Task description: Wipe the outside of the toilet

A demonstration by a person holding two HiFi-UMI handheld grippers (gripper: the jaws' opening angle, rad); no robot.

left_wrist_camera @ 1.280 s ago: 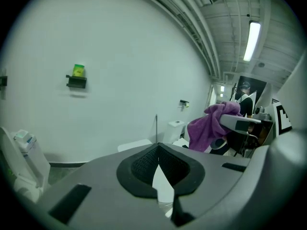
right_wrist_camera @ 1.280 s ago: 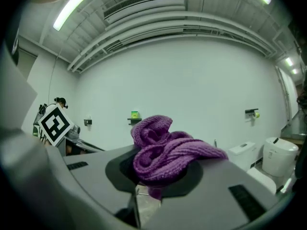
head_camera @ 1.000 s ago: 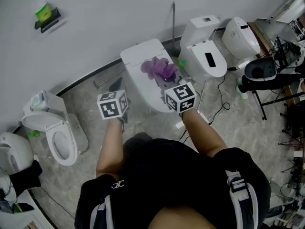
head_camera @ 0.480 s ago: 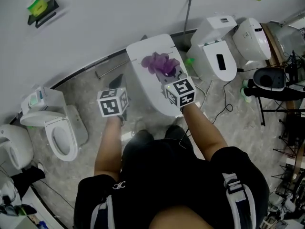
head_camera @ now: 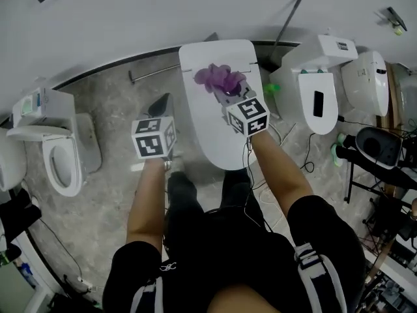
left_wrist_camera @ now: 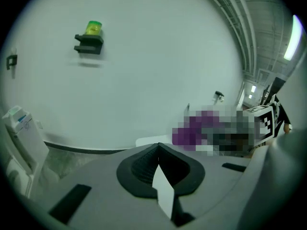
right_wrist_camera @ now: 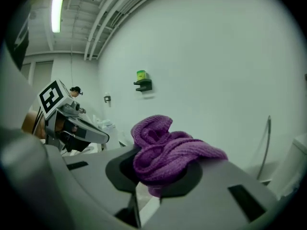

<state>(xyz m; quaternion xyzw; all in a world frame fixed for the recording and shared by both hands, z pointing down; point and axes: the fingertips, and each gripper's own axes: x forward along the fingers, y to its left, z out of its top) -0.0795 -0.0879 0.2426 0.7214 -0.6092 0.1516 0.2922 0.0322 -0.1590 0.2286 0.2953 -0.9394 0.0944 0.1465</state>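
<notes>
Purple cloth (head_camera: 218,78) is clamped between fingers of right gripper (head_camera: 233,95) over the toilet (head_camera: 215,142); left gripper (left_wrist_camera: 158,164) fingers meet, empty.

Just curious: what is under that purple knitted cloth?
The purple knitted cloth, clamped in the right gripper, sits above the white toilet's closed lid; the patch directly beneath is covered.

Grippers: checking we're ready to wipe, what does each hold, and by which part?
The right gripper is shut on the purple cloth, pinching a bunched fold low in the wad; left gripper is shut, holding nothing.
</notes>
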